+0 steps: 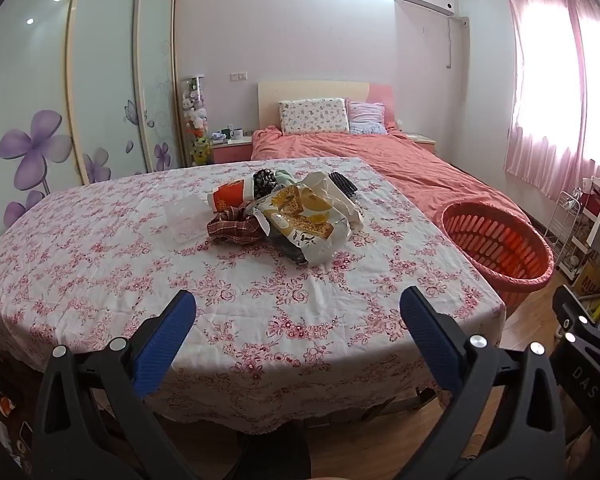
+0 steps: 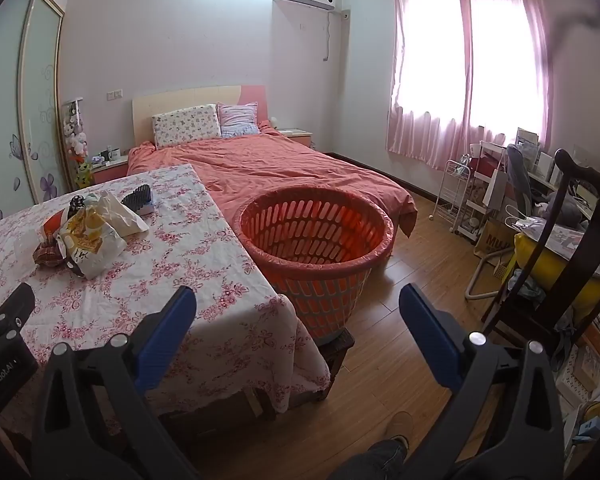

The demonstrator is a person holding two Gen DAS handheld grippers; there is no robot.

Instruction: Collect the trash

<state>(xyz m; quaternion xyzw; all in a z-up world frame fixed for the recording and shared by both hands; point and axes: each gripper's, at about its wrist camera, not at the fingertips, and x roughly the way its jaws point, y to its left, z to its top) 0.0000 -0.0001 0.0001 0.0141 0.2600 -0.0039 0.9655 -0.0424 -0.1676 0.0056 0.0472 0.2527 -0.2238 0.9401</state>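
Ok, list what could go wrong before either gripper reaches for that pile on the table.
1. The snack bag lies over the plaid cloth and paper cup, so one grab may drag its neighbours.
2. The orange basket stands off the table's edge; a short drop could land on the floor.

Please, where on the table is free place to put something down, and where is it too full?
Free: the wide near strip of the floral tablecloth between the pile and the front edge, and the left side beyond the clear plastic cup. Crowded: the far middle, where the snack bag, red paper cup and checked cloth lie bunched.
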